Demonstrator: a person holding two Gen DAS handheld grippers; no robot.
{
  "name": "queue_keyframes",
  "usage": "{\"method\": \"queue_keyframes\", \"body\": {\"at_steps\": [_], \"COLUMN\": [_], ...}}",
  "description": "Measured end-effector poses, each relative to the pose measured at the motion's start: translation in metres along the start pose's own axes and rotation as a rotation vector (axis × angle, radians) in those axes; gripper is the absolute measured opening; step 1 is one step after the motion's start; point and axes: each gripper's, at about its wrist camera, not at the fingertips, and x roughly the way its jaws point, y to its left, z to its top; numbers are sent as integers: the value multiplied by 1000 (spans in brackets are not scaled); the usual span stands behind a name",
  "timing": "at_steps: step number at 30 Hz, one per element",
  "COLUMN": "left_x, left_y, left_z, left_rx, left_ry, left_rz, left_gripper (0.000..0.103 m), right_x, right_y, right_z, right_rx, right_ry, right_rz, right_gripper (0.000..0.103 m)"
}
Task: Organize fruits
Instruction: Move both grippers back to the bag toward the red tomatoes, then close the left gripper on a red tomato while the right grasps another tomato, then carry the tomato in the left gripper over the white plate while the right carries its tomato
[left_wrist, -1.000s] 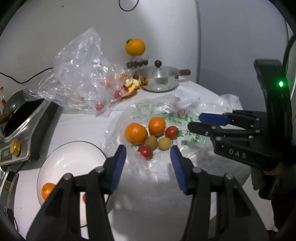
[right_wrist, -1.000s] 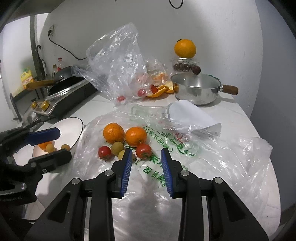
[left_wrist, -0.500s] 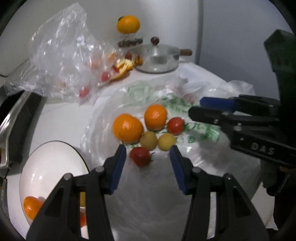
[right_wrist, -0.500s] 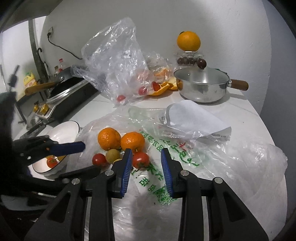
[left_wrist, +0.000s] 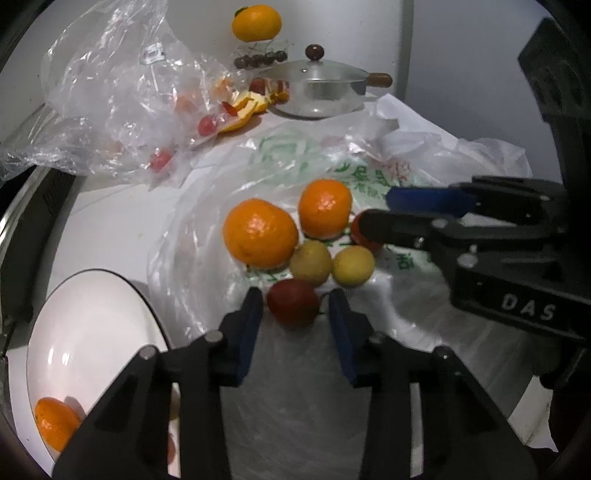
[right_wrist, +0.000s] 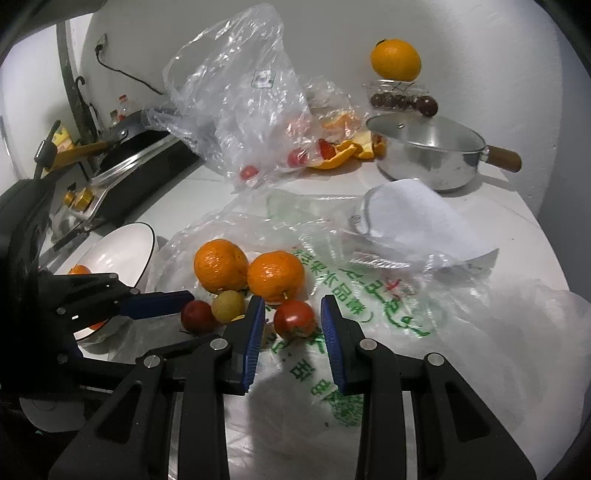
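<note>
On a printed plastic bag (left_wrist: 325, 373) lie two oranges (left_wrist: 260, 238), two small yellow fruits (left_wrist: 310, 263) and two red tomatoes. My left gripper (left_wrist: 294, 298) straddles the nearer tomato (left_wrist: 293, 306). Its jaws are closing, with a thin gap still on each side of the fruit. My right gripper (right_wrist: 292, 318) stands narrowly open around the other tomato (right_wrist: 294, 319), pads not touching it. In the left wrist view the right gripper (left_wrist: 376, 208) half hides that tomato. A white bowl (left_wrist: 92, 332) at the left holds an orange (left_wrist: 55, 422).
A crumpled clear bag (left_wrist: 110, 92) with tomatoes lies at the back left beside orange peels (left_wrist: 247, 107). A lidded steel pot (left_wrist: 317, 88) and an orange on a clear box (left_wrist: 256, 23) stand by the wall. A stove with a pan (right_wrist: 140, 155) lies left.
My left gripper has come down and forward onto the near tomato and its jaws have narrowed around it. My right gripper has slid forward so the other tomato sits between its fingers.
</note>
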Motion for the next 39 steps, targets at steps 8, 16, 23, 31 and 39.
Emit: {"method": "queue_keyframes", "body": {"at_steps": [8,16,23,31,39], "left_x": [-4,-2,-5,-26,-56], "left_y": [-7,-11,-9,-12,-15], "left_z": [-3,-2,-3,-5,-8], "left_rx": [56,98,83,70,63], "left_ry": [-48,-49,-47,-103,-183], "left_rz": [33,58,31,4,12], "left_gripper": [31,31,28,28,28], "right_x": [13,20,13,-6,-31], "right_y": [-1,-3,-2,4,13], "right_z": [2,1,0,-2,-4], "right_rx": [18,30,27,12,6], "right_ry": [50,74,49,10,-27], "right_rz": [-3,-8,-10,-35,-74], "right_gripper": [33,30,29,29,29]}}
